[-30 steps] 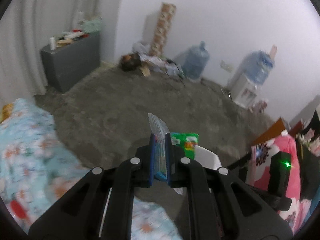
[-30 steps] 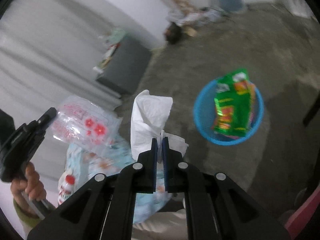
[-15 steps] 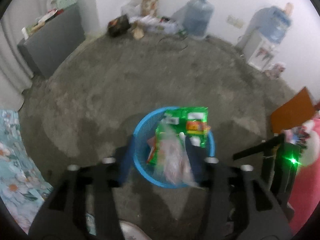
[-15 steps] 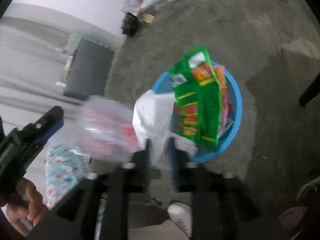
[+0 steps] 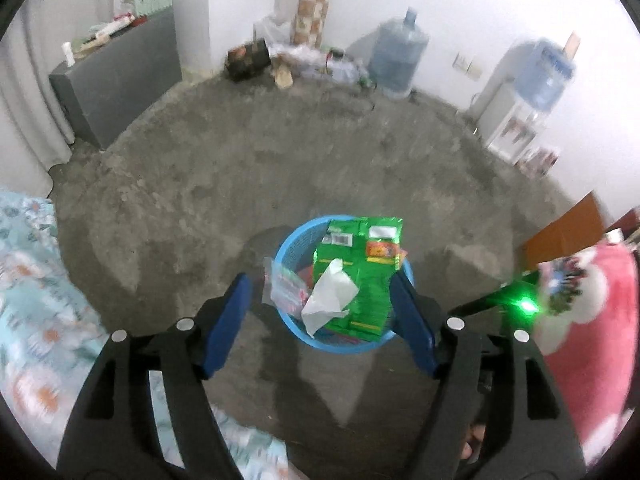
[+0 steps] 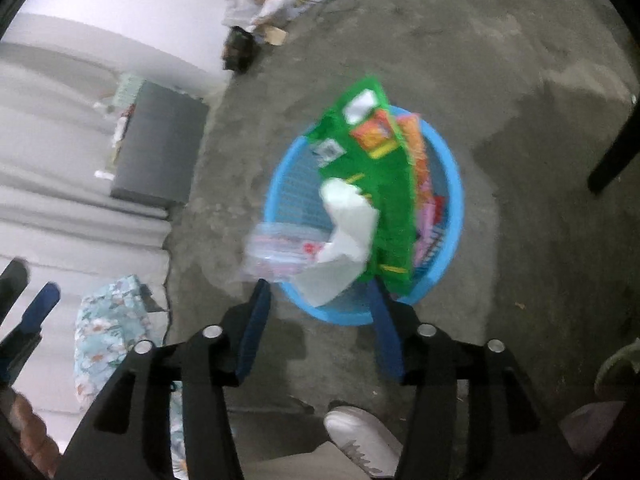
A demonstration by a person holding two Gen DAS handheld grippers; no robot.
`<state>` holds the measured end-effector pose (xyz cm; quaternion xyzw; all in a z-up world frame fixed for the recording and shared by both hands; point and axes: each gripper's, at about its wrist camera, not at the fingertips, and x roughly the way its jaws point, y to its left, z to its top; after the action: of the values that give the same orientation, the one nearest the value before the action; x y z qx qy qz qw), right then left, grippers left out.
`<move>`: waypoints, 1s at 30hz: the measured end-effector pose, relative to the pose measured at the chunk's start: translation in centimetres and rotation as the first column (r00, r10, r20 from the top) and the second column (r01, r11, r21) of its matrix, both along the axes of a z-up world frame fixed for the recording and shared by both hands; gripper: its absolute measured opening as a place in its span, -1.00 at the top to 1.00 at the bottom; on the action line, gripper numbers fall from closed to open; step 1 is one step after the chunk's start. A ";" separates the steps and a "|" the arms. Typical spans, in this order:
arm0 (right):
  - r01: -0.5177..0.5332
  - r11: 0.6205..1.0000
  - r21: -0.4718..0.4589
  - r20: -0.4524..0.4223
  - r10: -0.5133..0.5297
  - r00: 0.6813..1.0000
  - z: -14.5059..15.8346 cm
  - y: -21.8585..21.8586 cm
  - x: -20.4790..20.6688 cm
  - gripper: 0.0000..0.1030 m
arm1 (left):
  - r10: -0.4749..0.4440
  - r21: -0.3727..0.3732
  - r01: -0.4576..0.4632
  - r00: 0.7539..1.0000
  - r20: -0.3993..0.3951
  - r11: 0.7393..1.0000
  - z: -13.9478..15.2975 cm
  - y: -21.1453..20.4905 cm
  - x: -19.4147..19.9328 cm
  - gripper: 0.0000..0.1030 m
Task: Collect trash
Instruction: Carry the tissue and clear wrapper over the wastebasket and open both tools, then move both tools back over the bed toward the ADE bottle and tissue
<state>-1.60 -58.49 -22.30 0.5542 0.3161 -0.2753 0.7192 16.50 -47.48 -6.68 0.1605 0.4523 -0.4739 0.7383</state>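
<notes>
The left gripper (image 5: 322,304) has its blue-padded fingers (image 5: 226,324) spread wide with nothing between them. Ahead of the gap, the blue basket (image 5: 292,248) stands on the concrete floor (image 5: 240,184). Near the left finger a clear printed wrapper (image 5: 285,289) leans on the basket's rim; a white tissue (image 5: 330,298) lies mid-gap on a green snack bag (image 5: 362,280), whose lower edge the right finger hides.

The right gripper (image 6: 320,312) is likewise wide open and empty. Just past its fingertips (image 6: 258,320) the blurred wrapper (image 6: 280,254) and tissue (image 6: 348,232) sit at the basket (image 6: 454,200) rim, too smeared to tell whether they have settled. The green bag (image 6: 372,168) stands in the basket beyond the right finger.
</notes>
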 end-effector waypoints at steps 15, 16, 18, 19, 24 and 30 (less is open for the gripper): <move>-0.350 0.891 -0.288 0.131 0.399 0.908 15.2 10.7 6.8 -0.37 | 0.560 -0.257 -0.525 0.824 0.085 0.812 8.7 39.6 2.2 -0.49; -0.372 0.880 -0.296 0.128 0.423 0.897 15.9 11.7 7.0 -0.37 | 0.598 -0.265 -0.562 0.797 0.080 0.784 8.6 41.6 2.7 -0.49; -0.405 0.861 -0.308 0.135 0.461 0.877 17.0 13.6 7.4 -0.37 | 0.686 -0.272 -0.649 0.725 0.065 0.711 8.5 46.8 4.0 -0.49; -0.425 0.850 -0.312 0.144 0.484 0.863 17.5 14.6 7.7 -0.37 | 0.723 -0.268 -0.688 0.689 0.054 0.675 8.5 49.0 4.6 -0.49; -0.577 0.767 -0.280 0.203 0.634 0.746 19.1 22.1 11.7 -0.37 | 0.815 -0.318 -0.777 0.578 -0.019 0.544 8.7 55.9 8.3 -0.52; -0.740 0.648 -0.182 0.251 0.758 0.602 19.5 32.7 19.4 -0.37 | 0.780 -0.332 -0.816 0.563 -0.274 0.473 5.2 58.9 13.8 -0.52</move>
<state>17.77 -25.79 -2.78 0.3846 0.3958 0.1311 0.8236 30.33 11.44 -1.53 -0.2526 0.3910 -0.1672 0.8691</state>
